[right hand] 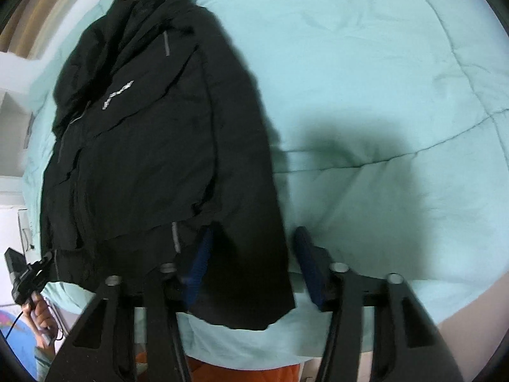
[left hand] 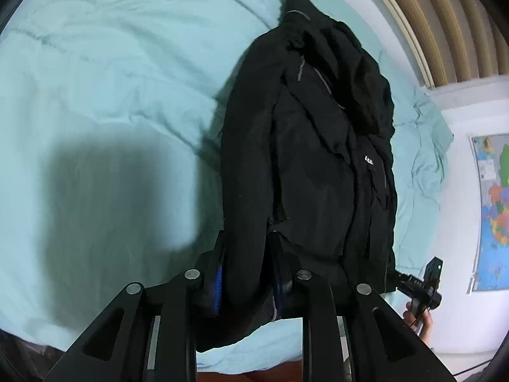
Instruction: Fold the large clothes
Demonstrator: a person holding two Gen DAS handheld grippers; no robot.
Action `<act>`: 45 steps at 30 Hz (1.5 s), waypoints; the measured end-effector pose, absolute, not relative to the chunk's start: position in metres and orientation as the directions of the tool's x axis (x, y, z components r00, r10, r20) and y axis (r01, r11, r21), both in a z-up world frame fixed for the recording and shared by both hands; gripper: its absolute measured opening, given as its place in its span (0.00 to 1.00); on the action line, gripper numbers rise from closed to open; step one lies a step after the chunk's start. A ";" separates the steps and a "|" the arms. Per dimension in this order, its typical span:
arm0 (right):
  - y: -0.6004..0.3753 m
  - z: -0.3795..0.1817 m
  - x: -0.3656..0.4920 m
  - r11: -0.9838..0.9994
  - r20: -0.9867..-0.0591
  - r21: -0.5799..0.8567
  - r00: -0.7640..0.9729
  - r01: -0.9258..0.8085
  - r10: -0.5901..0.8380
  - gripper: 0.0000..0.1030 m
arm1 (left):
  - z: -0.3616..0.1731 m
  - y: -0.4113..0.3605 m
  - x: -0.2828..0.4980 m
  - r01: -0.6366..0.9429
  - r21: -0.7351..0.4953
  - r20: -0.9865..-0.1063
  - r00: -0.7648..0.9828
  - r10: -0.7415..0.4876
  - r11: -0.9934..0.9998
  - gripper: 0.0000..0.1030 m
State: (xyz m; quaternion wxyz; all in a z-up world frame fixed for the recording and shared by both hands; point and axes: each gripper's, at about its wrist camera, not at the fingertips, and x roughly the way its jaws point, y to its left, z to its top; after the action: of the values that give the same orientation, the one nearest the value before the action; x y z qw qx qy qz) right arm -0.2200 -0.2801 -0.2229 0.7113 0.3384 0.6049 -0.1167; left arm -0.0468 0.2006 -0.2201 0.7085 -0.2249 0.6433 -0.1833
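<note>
A black jacket with a small white logo lies lengthwise on a pale green bed cover, hem toward me. My left gripper is shut on the hem's left part, and dark fabric fills the gap between its fingers. In the right wrist view the jacket lies left of centre. Its near right corner hangs between the fingers of my right gripper. The left blue pad touches the cloth; the right pad stands just clear of it, so this gripper is open.
The bed cover spreads wide beside the jacket. A beige curtain and a wall map lie beyond the bed's side. A hand holds the other gripper's body at the hem's far corner. Orange-red fabric shows below the bed's near edge.
</note>
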 end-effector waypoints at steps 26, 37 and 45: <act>-0.269 -0.162 -0.193 0.779 -0.919 0.371 0.322 0.506 0.228 0.13 | -0.171 0.194 -0.044 0.011 -0.600 -0.777 0.231 -0.586 0.800 0.09; -0.318 -0.083 -0.124 0.770 -0.843 0.436 0.510 0.466 0.169 0.13 | -0.090 0.178 0.043 0.137 -0.631 -0.663 0.415 -0.623 0.763 0.09; -0.343 -0.033 -0.039 0.806 -0.805 0.421 0.581 0.416 0.121 0.13 | -0.053 0.148 0.141 0.205 -0.617 -0.604 0.496 -0.624 0.760 0.10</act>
State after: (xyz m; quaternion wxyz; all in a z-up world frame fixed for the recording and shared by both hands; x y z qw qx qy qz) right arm -0.0391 -0.3433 -0.0325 0.8374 0.2986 0.4494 -0.0880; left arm 0.1407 0.1479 -0.0529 0.8308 -0.2406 0.4355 -0.2495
